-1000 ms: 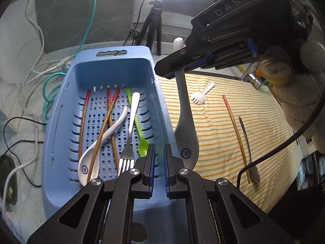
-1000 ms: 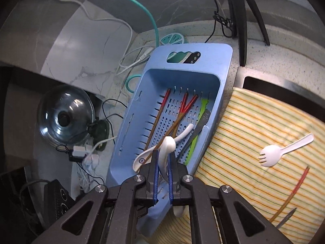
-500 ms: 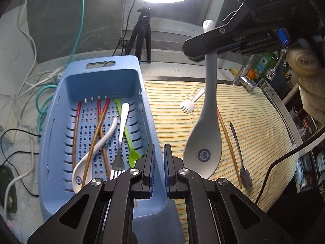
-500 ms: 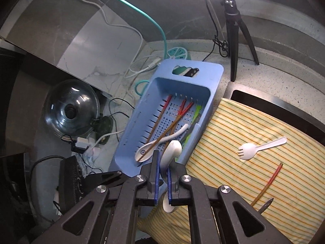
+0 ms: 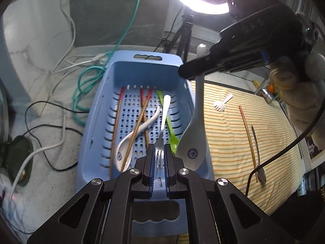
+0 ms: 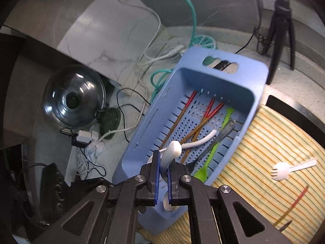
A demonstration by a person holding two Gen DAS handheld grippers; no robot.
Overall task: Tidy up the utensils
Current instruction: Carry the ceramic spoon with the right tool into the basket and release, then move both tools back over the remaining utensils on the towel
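— What are you holding?

— A large white ladle spoon (image 5: 193,142). My right claw (image 6: 162,180) is clamped on its handle, and its bowl hangs below the jaws, over the near right edge of the blue basket (image 5: 130,69).

— And the other claw?

— My left claw (image 5: 158,162) holds nothing; its jaws stand narrow, nearly together, above the basket's near end.

— What lies in the basket?

— Just ahead of my left claw, a metal fork (image 5: 162,128), a green utensil (image 5: 170,130) beside it, a small white spoon (image 5: 130,140), and red-tipped chopsticks (image 5: 140,126) crossing over the spoon.

— And outside it?

— To the right of both claws, on the striped cloth (image 5: 229,142): a white spork (image 6: 284,167), one chopstick (image 5: 247,136) and a metal spoon (image 5: 258,152) just beside it. Ahead stands a tripod (image 6: 281,26), and cables lie to the left.
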